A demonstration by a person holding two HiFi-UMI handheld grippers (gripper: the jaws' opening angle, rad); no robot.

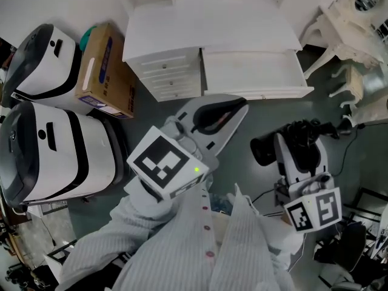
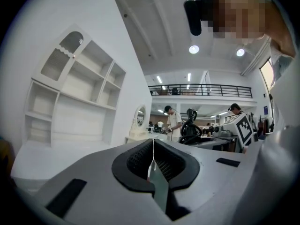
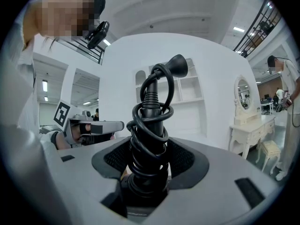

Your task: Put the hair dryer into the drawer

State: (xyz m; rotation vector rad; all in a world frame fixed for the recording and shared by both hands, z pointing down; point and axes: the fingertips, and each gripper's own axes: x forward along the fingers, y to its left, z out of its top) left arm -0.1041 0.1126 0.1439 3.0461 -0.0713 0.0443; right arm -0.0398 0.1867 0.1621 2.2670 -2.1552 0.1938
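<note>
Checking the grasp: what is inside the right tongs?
The black hair dryer, wound in its cord, stands clamped between the right tongs. The coils cover most of it, so where the tongs touch it cannot be seen.

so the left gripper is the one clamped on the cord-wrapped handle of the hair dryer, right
Not the left: the right gripper is the one clamped on the cord-wrapped handle of the hair dryer, as the right gripper view shows. The left gripper has its jaws together on nothing.

Open lab hall with mezzanine railing (image 2: 201,89) and staged white dresser (image 1: 206,29).
</note>
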